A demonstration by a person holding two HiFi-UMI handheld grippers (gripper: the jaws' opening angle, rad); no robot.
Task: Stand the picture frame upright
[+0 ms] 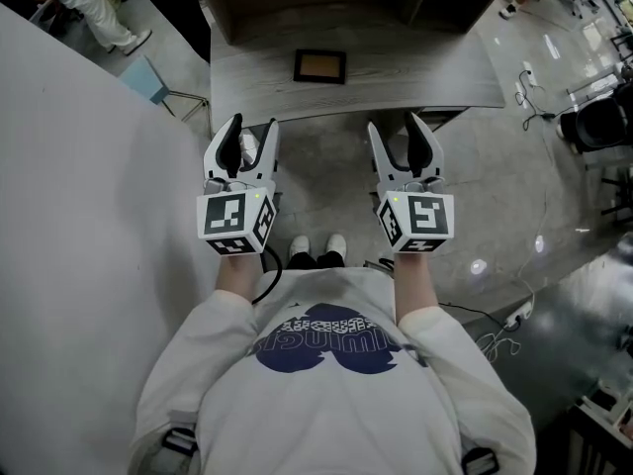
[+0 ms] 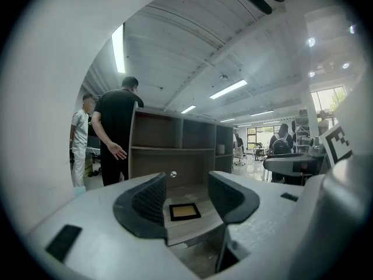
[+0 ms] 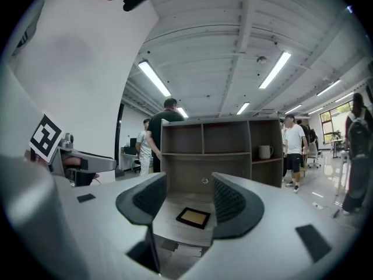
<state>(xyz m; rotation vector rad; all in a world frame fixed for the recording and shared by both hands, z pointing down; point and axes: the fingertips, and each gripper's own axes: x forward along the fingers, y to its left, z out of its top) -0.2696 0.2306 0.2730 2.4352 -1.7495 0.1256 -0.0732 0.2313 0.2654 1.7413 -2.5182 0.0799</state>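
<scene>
A: So, where does the picture frame (image 1: 319,65) lie?

B: Flat on its back on the grey wooden desk (image 1: 435,77). It has a dark border round a tan panel, and it sits about midway along the desk's width, nearer the far side than the near edge. Bare wood shows on all four sides of it, and nothing touches it.

A: What hems it in?

B: On the far side a shelf unit (image 3: 221,150) rises from the desk, its open compartments facing this way. A mug (image 3: 265,151) stands in the upper right compartment, well apart from the frame. The frame's far edge is near the foot of the unit, with a strip of wood between them.

A: And the grippers?

B: Both are side by side over the floor (image 1: 326,186), short of the desk's near edge. The left gripper (image 1: 253,125) has its jaws spread wide with nothing between them, and the right gripper (image 1: 394,124) is the same. In each gripper view the frame shows through the gap, far off and untouched.

A: Room at the sides?

B: A white partition (image 1: 79,166) runs along the left, just beside the left gripper, so that side is tight. To the right the floor lies open, with a white power strip (image 1: 515,315) at the near right. The person's shoes (image 1: 316,248) stand between the two grippers.
</scene>
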